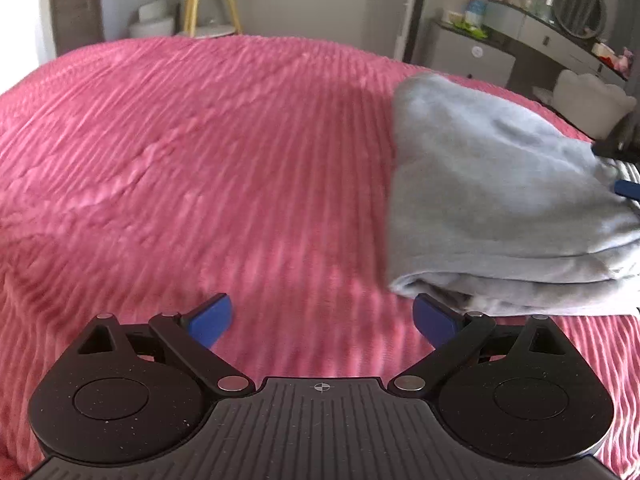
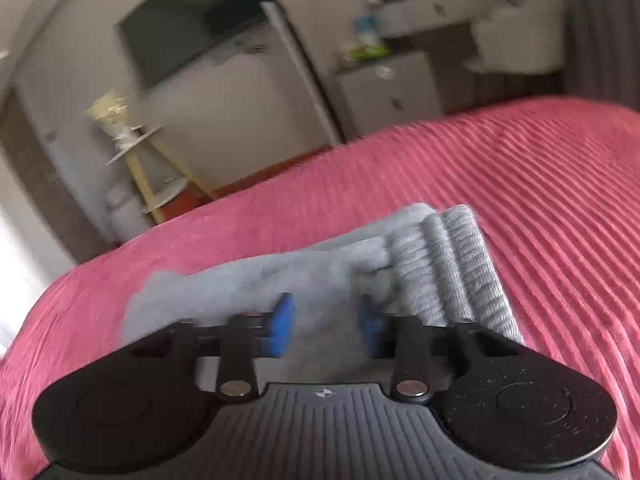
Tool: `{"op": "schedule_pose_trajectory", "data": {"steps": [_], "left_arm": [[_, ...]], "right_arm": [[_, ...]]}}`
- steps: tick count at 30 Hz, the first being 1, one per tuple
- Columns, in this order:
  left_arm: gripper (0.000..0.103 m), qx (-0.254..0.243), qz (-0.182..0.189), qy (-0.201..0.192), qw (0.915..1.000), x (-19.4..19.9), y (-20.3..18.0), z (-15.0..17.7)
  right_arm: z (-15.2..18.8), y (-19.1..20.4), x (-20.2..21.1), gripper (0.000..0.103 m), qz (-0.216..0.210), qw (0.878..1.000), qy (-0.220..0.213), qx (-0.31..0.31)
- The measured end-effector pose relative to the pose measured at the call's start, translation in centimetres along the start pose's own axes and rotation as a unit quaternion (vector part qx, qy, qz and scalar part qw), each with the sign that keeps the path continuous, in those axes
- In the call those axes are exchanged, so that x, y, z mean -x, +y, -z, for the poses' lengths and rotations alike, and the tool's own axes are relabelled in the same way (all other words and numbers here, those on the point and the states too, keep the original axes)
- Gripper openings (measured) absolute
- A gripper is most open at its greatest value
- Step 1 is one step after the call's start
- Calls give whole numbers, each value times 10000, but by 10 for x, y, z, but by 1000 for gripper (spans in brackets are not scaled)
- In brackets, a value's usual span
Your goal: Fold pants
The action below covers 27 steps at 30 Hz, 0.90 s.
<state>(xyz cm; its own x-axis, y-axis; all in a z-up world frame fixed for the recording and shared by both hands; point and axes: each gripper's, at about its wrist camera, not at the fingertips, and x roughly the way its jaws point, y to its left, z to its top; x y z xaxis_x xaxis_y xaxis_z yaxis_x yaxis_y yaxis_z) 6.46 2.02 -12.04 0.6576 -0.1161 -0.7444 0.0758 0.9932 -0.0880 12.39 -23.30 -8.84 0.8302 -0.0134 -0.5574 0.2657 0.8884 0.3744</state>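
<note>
Softly folded grey fleece pants (image 1: pixel 500 200), ribbed pink bedspread (image 1: pixel 200 140), both hand-held grippers gaping, empty.

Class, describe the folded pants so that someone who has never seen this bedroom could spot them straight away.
Start at the large bed covered by a ribbed pink bedspread. The pants lie on it as a flat, stacked bundle of soft grey-blue fabric, with a ribbed knit waistband at one end. They are the only garment and the only non-pink thing on the bed, lying apart from the cluttered grey dresser beyond it.
</note>
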Motion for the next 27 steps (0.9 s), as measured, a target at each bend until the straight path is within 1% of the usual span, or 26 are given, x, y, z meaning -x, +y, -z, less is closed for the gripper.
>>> {"op": "schedule_pose_trajectory", "data": {"steps": [1,3,4,5,6,8,9,10,11,12,13,14,16,18,19,21,23,24,25,27], "left_arm": [[100,-104,-65,-52,9999,2,-3,1],[100,-288,-171,-120,9994,6,-8,3],[100,-354,-226,-128,9990,8,-9,5],[100,-376,-253,-124,9989,9,-9,6],[100,-380,-259,-115,9989,11,-8,7],[100,-369,-253,-74,9990,14,-7,8],[100,-363,-260,-69,9990,17,-8,10],[100,-389,-265,-71,9989,19,-8,10],[100,-440,-291,-53,9986,21,-10,12],[100,-503,-344,-27,9981,23,-13,14],[100,-579,-386,9,9976,25,-18,16],[100,-675,-392,48,9969,28,-23,19],[100,-949,-330,39,9949,37,-35,25],[101,-1206,-220,-32,9925,46,-47,30],[101,-1272,-147,-53,9917,50,-52,31],[101,-1358,-92,1,9907,56,-61,30],[101,-1440,-68,21,9896,62,-68,28],[101,-1467,-79,-14,9891,65,-71,26],[101,-1476,-81,-54,9890,67,-74,25],[101,-1524,-57,-78,9883,68,-79,19]], "right_arm": [[8,12,10,91,-110,9995,-42,289],[34,33,33,93,-344,9946,-202,960],[44,34,39,93,-492,9926,-64,1104],[55,34,40,91,-499,9906,153,1265],[64,33,40,78,-195,9879,238,1518],[74,32,48,60,457,9767,162,2089],[74,35,55,60,692,9730,79,2203],[74,41,64,62,877,9721,-20,2175],[73,42,75,98,1048,9725,-108,2075],[74,48,86,98,1554,9686,-201,1930],[76,48,96,97,1853,9649,-313,1836],[80,49,108,98,1906,9657,-331,1733],[94,50,129,98,1695,9737,-154,1513],[106,51,141,98,1590,9777,58,1369],[109,49,147,98,1607,9785,156,1284],[111,49,155,98,1763,9789,286,997],[109,46,159,98,2004,9762,387,734],[107,45,160,98,2027,9756,487,683],[102,44,149,98,1959,9764,565,718],[102,45,145,98,1894,9755,615,933]]}}
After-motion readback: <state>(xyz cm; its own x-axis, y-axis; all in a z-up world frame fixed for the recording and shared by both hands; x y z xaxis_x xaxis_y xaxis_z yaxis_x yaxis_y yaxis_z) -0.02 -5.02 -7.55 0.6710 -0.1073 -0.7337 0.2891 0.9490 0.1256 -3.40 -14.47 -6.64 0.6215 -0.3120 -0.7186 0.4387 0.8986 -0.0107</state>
